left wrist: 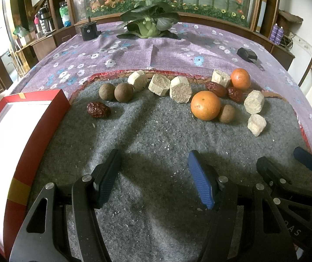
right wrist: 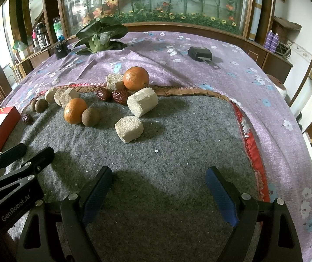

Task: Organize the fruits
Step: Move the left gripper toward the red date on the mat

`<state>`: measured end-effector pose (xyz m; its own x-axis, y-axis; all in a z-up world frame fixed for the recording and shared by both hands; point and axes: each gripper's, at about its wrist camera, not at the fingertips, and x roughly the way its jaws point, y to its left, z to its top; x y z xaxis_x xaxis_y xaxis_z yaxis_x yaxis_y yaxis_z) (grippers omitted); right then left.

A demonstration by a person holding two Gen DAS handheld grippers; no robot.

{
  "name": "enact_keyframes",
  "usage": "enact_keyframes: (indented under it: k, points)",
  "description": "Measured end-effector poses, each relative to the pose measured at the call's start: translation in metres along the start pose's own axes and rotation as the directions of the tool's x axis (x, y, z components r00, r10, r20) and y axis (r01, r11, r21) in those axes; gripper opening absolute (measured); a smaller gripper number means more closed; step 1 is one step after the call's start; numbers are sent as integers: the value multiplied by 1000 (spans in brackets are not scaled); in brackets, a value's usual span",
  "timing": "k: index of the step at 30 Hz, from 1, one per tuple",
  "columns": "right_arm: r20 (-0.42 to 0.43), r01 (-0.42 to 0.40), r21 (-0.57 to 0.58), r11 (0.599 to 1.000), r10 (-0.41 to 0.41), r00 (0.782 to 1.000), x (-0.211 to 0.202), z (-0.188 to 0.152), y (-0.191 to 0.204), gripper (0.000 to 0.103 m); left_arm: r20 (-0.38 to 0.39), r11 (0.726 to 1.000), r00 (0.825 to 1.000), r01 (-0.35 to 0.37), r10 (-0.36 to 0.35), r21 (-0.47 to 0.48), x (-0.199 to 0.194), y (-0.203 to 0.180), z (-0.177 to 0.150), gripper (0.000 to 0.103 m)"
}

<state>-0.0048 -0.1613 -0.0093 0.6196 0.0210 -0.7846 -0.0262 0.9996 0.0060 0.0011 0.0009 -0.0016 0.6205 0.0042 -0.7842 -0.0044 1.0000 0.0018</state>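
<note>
Presently both tools hover low over the grey felt mat (left wrist: 156, 135), nothing held: the left gripper (left wrist: 156, 174) has its jaws apart, and the right gripper (right wrist: 159, 193) likewise stands wide and empty. The fruit lies scattered along the mat's far edge — a near orange (left wrist: 205, 105) touching a brown round fruit (left wrist: 227, 114), a second orange (left wrist: 240, 79) just beside two red dates (left wrist: 225, 91), a lone date (left wrist: 98, 109) and two more brown fruits (left wrist: 116, 91) nearer the red box (left wrist: 31, 131), which sits open at the left.

Risks noted:
- Round fruit may roll off if nudged by one finger first.
- Pale cut blocks (left wrist: 180, 89) sit among the fruit — a wide grasp could catch one.
- Dates are small and wrinkled; likely to slip.
- Grippers sit close together; collision is possible.
</note>
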Motion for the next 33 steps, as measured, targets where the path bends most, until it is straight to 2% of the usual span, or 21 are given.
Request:
enact_keyframes:
  k: [6, 11, 14, 15, 17, 19, 20, 23, 26, 29, 33]
  points:
    - [0, 0, 0, 1000, 0, 1000, 0, 0, -1, 87, -2, 1000, 1000, 8, -8, -2, -2, 0, 1, 65]
    - [5, -4, -4, 1000, 4, 1000, -2, 0, 1, 86, -26, 997, 997, 73, -73, -10, -9, 14, 5, 64]
    - [23, -19, -22, 1000, 20, 1000, -17, 1, -3, 86, -13, 996, 996, 92, -92, 14, -24, 32, 8, 64]
    - [34, -26, -33, 999, 28, 999, -22, 2, -5, 86, 20, 997, 997, 74, -75, 30, -30, 34, 8, 65]
    - [65, -35, -53, 998, 39, 997, -34, 5, -6, 86, 34, 995, 995, 92, -93, 26, -37, 47, 11, 65]
    - [76, -79, -64, 995, 83, 994, -40, 9, -7, 86, -19, 996, 996, 83, -82, 33, -38, 56, 18, 65]
    - [83, -104, -66, 992, 109, 991, -43, 10, -7, 86, -38, 995, 994, 100, -99, 21, -37, 60, 18, 65]
    - [97, -131, -69, 989, 137, 986, -48, 14, -5, 86, -117, 993, 986, 120, -118, 12, -29, 66, 26, 65]
    - [97, -149, -88, 985, 158, 983, -50, 19, 0, 86, -109, 992, 986, 130, -130, -3, -22, 68, 36, 65]
    - [96, -163, -115, 980, 174, 980, -50, 20, 5, 86, -101, 991, 987, 126, -122, 34, -13, 64, 45, 64]
    - [103, -179, -132, 975, 194, 976, -50, 19, 7, 80, -95, 990, 989, 119, -112, 72, 0, 61, 51, 64]
